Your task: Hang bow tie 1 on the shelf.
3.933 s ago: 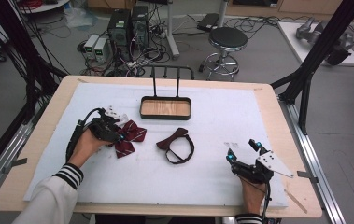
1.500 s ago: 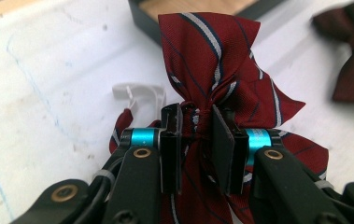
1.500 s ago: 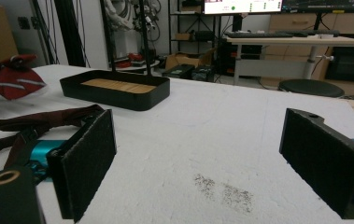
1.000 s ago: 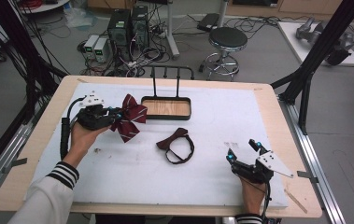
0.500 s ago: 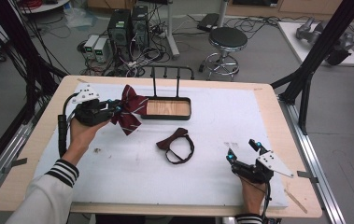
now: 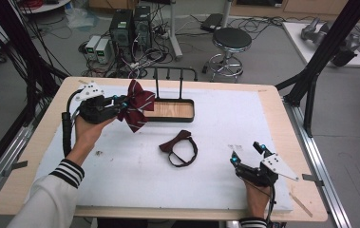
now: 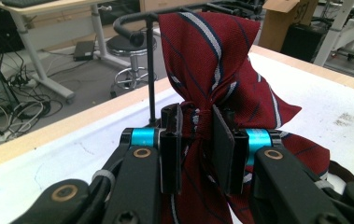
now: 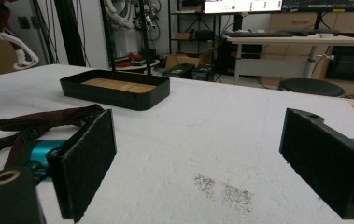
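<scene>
A dark red striped bow tie [image 6: 137,105] hangs in the air just left of the black rack stand [image 6: 174,110], lifted off the white mat. My left gripper [image 6: 120,103] is shut on its central knot [image 7: 201,122], jaws pinching it from both sides. The stand has a wooden base tray and an upright bar with hooks [image 7: 132,22], close behind the tie. A second, plain dark brown bow tie [image 6: 179,147] lies flat mid-table with its strap looped. My right gripper [image 6: 247,153] rests at the front right, open, nothing between its pads [image 8: 88,163].
The white mat [image 6: 215,123] covers a wooden table top [image 6: 30,156]. A small dark smudge [image 8: 221,189] marks the mat in front of the right gripper. Beyond the table stand a stool [image 6: 232,42], computers and cables on the floor.
My left gripper has lifted the striped bow tie from the mat and carried it up and back toward the rack stand. The right gripper and brown tie have stayed still.
</scene>
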A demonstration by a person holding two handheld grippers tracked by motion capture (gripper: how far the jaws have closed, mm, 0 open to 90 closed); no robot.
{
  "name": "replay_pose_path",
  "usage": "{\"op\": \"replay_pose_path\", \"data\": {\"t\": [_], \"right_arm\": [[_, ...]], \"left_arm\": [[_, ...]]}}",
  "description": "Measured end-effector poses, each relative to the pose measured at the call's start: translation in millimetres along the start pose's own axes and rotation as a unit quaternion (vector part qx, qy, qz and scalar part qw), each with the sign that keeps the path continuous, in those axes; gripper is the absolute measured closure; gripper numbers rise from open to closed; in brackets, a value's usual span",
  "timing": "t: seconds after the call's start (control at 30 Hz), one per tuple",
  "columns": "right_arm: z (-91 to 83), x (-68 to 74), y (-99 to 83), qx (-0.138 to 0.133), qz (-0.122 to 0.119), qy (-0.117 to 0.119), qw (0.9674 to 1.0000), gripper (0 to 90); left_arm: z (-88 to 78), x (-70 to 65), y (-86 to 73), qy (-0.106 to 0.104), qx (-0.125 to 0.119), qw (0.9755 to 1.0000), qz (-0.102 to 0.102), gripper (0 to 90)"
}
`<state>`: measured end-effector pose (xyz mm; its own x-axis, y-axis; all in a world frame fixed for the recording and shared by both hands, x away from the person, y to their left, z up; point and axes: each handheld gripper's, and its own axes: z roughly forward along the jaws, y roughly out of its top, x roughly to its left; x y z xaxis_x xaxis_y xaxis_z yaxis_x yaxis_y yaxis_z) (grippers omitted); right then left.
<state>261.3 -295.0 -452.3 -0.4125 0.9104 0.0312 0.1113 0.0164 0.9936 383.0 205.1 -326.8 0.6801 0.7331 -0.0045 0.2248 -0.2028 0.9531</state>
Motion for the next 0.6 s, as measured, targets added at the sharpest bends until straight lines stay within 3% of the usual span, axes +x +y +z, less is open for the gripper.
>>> {"op": "replay_pose_path", "data": {"t": [0.6], "right_arm": [[-0.1,-0.6,0.0,-0.001,0.003,0.001,1.0,10.0]], "left_arm": [[16.0,-10.0,28.3,-0.001,-0.014,0.9998,0.012,73.7]]}}
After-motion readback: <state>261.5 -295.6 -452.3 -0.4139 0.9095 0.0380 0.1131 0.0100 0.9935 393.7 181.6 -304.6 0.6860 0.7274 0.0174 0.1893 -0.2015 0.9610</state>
